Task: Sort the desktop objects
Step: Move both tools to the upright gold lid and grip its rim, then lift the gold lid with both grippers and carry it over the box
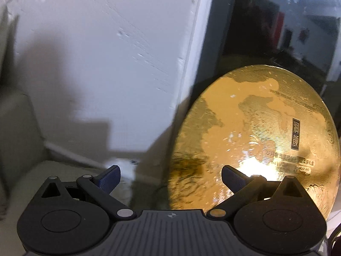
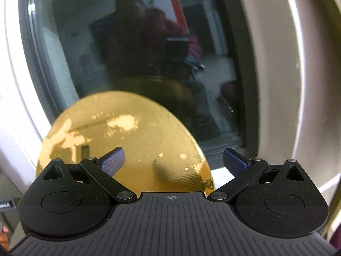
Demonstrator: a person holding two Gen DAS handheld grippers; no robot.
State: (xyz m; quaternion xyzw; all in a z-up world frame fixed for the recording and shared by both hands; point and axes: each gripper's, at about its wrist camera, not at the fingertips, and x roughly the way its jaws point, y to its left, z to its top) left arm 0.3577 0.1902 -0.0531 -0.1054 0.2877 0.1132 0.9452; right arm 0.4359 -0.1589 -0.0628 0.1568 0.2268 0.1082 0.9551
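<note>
Gold foil disc [image 2: 123,140] leans on the dark window [image 2: 136,49]; my right gripper [image 2: 173,160], jaws apart, should pinch its rim squarely.

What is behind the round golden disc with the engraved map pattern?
Behind the round golden disc stands a dark window pane in a grey frame. The disc covers the pane's lower part, so what lies there cannot be seen.

A white wall [image 1: 106,53] meets a dark, grey-framed window [image 2: 138,53] whose glass mirrors the lit room
</note>
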